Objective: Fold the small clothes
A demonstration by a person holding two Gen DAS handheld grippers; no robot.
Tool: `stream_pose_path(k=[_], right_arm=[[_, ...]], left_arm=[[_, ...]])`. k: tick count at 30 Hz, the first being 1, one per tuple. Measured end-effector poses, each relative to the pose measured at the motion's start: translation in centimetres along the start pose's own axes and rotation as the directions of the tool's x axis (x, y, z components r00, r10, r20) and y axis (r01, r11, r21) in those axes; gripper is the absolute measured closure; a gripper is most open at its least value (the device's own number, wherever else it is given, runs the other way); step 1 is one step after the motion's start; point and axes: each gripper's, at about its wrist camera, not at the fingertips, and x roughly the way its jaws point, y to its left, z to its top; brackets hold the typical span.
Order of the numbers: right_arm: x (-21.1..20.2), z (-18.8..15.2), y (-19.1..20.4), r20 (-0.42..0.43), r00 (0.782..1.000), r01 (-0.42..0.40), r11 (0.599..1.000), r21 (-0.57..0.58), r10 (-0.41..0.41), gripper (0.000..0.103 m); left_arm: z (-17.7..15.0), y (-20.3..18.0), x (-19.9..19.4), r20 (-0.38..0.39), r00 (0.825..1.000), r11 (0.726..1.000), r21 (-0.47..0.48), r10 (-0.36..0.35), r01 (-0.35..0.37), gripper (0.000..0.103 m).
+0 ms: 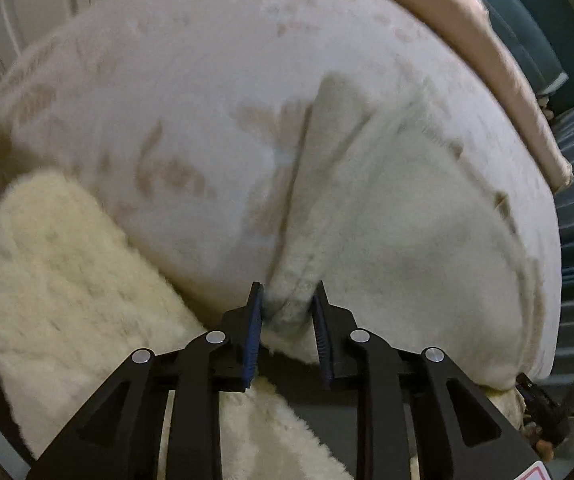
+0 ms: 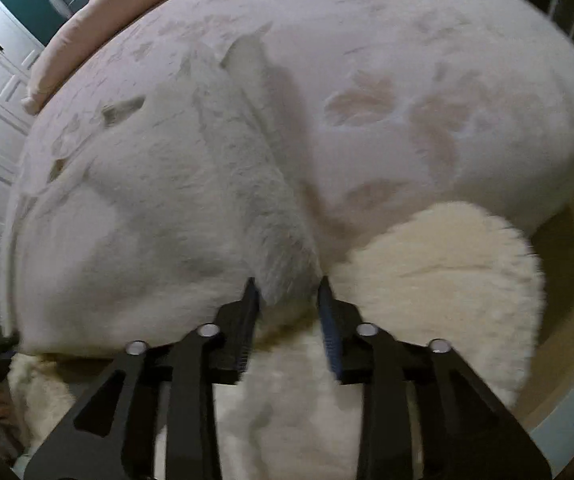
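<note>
Both grippers (left (image 1: 288, 294), right (image 2: 287, 290)) pinch the fleece garment (image 1: 387, 220); shaggy rug (image 1: 67, 272) alongside.

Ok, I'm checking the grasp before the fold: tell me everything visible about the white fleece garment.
The white fleece garment is soft, fuzzy and off-white, lying spread on a pale bedspread with faint tan prints. A raised ridge of its fabric runs toward the cameras. The left gripper pinches a bunched fold, and the right gripper pinches another. A creamier shaggy fleece piece lies beside it, near both grippers.
</note>
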Motion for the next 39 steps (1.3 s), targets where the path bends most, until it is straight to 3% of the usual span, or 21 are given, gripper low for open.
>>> stream_pose_path(k=[2,4,5,10,13,14,15,16,18,21,22,24,25,26,28,30,31,33,35,37,39], right_arm=[[-2.2,1.8,0.0,0.112,0.994,-0.020,0.999,0.027,0.017,0.055],[-3.5,4.1,0.9,0.203,0.978,-0.053,0.999,0.006,0.050,0.036],[-3.4,5.7,2.0,0.238,0.969,-0.059,0.998,-0.028,0.064,0.035],[0.6,10.3,6.7,0.278,0.959,-0.021,0.992,-0.127,0.056,0.032],[4.6,11.4,8.6,0.237,0.971,0.014,0.990,-0.138,0.019,0.032],[6.0,11.4,8.6,0.201,0.979,0.010,0.992,-0.127,0.016,0.032],[7.1,11.3,8.5,0.160,0.987,-0.001,0.993,-0.116,0.020,0.044],[7.5,11.3,8.9,0.133,0.991,-0.008,0.993,-0.114,0.024,0.069],[6.9,10.6,9.1,0.124,0.990,-0.048,0.988,-0.146,0.067,0.094],[1.6,10.3,8.8,0.229,0.948,-0.182,0.967,-0.176,0.220,0.095],[-0.6,10.4,8.3,0.276,0.916,-0.249,0.953,-0.174,0.290,0.095],[-5.0,10.5,6.4,0.391,0.815,-0.393,0.904,-0.169,0.428,0.095],[-5.9,10.7,5.6,0.430,0.792,-0.405,0.900,-0.163,0.434,0.095],[-5.5,11.1,5.1,0.448,0.813,-0.346,0.927,-0.142,0.372,0.095],[0.5,12.4,5.2,0.334,0.932,-0.095,0.986,-0.140,0.137,0.095],[5.5,12.6,4.5,0.184,0.983,-0.013,0.996,-0.088,0.029,0.096],[5.8,12.5,4.2,0.172,0.983,-0.055,0.997,-0.049,0.063,0.096],[3.0,11.9,4.6,0.271,0.945,-0.180,0.983,-0.039,0.184,0.096],[1.9,12.0,5.1,0.320,0.924,-0.196,0.978,-0.074,0.209,0.096],[4.6,12.6,4.8,0.266,0.956,-0.105,0.991,-0.088,0.124,0.095],[9.6,13.0,4.6,0.108,0.994,0.008,0.996,-0.091,0.002,0.094]], left_arm=[[1.7,-1.2,-1.4,0.078,0.997,0.999,0.033,-0.018,0.015,0.073],[4.0,-3.2,-2.0,0.146,0.989,0.996,0.088,-0.024,0.011,0.045],[5.4,-4.4,-1.9,0.179,0.984,0.994,0.111,-0.022,0.002,0.034],[10.4,-9.2,3.0,0.163,0.984,0.982,0.182,-0.079,0.048,0.024],[11.7,-10.6,7.8,0.084,0.996,0.985,0.173,-0.009,-0.006,0.024],[11.8,-10.8,9.4,0.052,0.998,0.984,0.176,-0.017,0.007,0.025],[11.6,-10.6,10.3,0.027,1.000,0.983,0.183,-0.012,0.007,0.047],[11.4,-10.5,11.3,-0.003,1.000,0.983,0.185,0.003,-0.002,0.065],[11.0,-10.4,10.8,0.005,1.000,0.979,0.203,0.001,-0.002,0.092],[11.0,-10.5,6.6,0.084,0.993,0.974,0.216,-0.084,0.065,0.096],[11.1,-10.5,5.2,0.112,0.988,0.974,0.210,-0.105,0.080,0.096],[11.7,-10.7,2.0,0.180,0.971,0.973,0.199,-0.156,0.119,0.096],[11.9,-10.8,1.4,0.201,0.967,0.974,0.193,-0.153,0.114,0.096],[12.3,-10.8,1.6,0.212,0.969,0.977,0.196,-0.124,0.083,0.096],[12.6,-10.9,4.4,0.185,0.982,0.974,0.229,-0.046,0.003,0.095],[12.3,-10.0,9.2,0.072,0.996,0.974,0.220,0.044,-0.059,0.096],[12.0,-9.5,10.3,0.038,0.998,0.978,0.199,0.056,-0.062,0.096],[11.4,-9.6,9.7,0.089,0.995,0.977,0.204,0.043,-0.061,0.096],[11.4,-10.0,9.5,0.108,0.992,0.970,0.227,0.058,-0.081,0.095],[11.7,-9.8,11.2,0.094,0.991,0.967,0.231,0.092,-0.111,0.093],[11.9,-9.6,11.8,0.085,0.992,0.973,0.204,0.093,-0.109,0.089]])
